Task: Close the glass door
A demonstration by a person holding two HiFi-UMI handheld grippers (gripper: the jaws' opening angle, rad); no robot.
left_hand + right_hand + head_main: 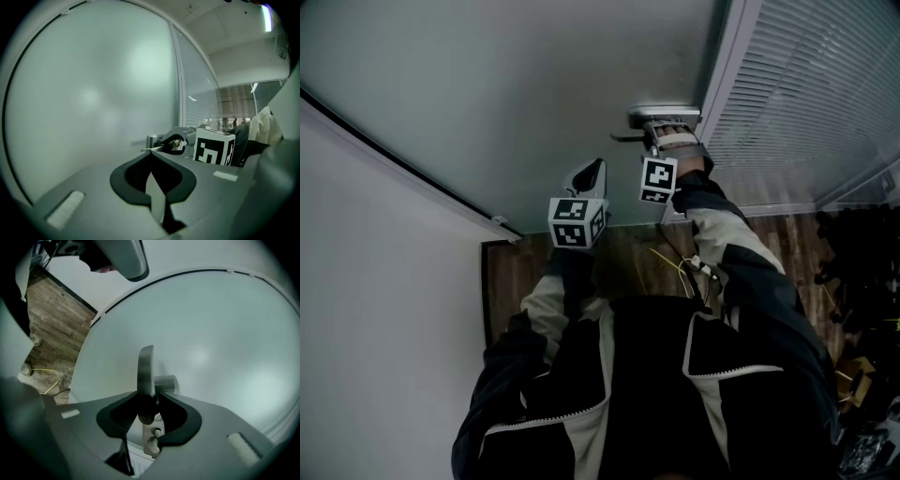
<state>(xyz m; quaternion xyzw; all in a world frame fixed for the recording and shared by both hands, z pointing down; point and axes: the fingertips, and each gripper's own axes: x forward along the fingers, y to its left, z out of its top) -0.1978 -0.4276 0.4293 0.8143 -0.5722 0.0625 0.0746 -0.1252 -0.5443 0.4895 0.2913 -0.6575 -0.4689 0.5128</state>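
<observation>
The right hand-held gripper (pixel 147 401) has its jaws closed across the door handle (pixel 146 369). Its pads press on both sides of the lever just out from its round base, and nothing else is in the grip. The left hand-held gripper (pixel 151 153) is empty, its jaws brought together tip to tip. It hangs just short of the glass, to the left of the handle and apart from it.

The glass door (pixel 516 84) fills the space straight ahead of both grippers. In the head view its handle edge lies at the right, next to the pale frame post (pixel 727 66) and the panel with blinds (pixel 811 94) beyond it. Wood floor (pixel 623 262) shows below.

The coming move turns on the lever's long axis. It runs level along the face of the door, with the free end pointing away from the frame post and toward the left hand-held gripper (it looks upright in the right gripper view, probably because that gripper is rolled). The jaws cross that axis squarely, so a push or pull along the gripper's own line should carry the door. The right hand is on the handle; the left is near but idle. Whether the door edge has met the frame I cannot tell. The risk, as I judge it, is the pads sliding along the smooth lever.
</observation>
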